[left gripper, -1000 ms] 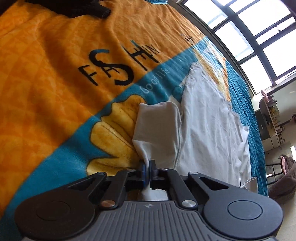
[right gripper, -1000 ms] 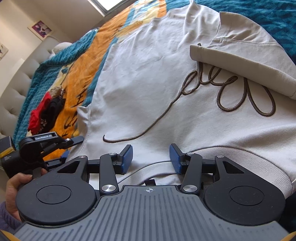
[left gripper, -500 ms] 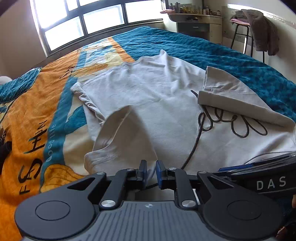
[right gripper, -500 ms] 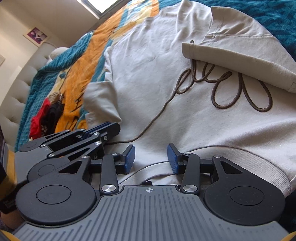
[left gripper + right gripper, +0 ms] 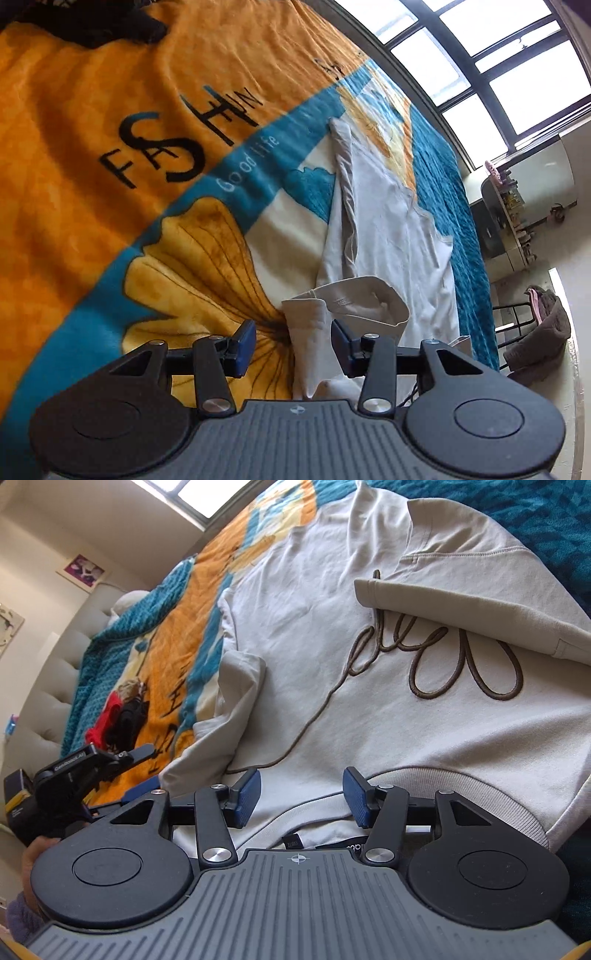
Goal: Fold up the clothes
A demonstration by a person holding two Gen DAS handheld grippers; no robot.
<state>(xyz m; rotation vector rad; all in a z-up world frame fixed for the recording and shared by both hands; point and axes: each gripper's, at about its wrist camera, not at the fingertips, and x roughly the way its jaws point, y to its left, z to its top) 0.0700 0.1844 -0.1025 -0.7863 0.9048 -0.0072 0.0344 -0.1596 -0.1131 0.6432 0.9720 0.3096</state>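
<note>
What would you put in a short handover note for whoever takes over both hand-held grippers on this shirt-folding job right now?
Left hand-held gripper: jaws opening, the sleeve lies loose between them, pads not pressing it.
Right hand-held gripper: jaws opening, empty, over the collar.
The beige T-shirt lies flat on the blanket, print up.
Done: the far sleeve is folded onto the chest; the near sleeve is flipped inward but crumpled.
Left: smooth that sleeve, fold the sides and then the body.

A cream sweatshirt (image 5: 314, 635) lies flat on the blanket (image 5: 155, 653). The right gripper (image 5: 301, 795) hangs over its ribbed collar (image 5: 461, 779), jaws opening, pads clear of cloth. Left of the sweatshirt sits the left gripper (image 5: 142, 771).
</note>
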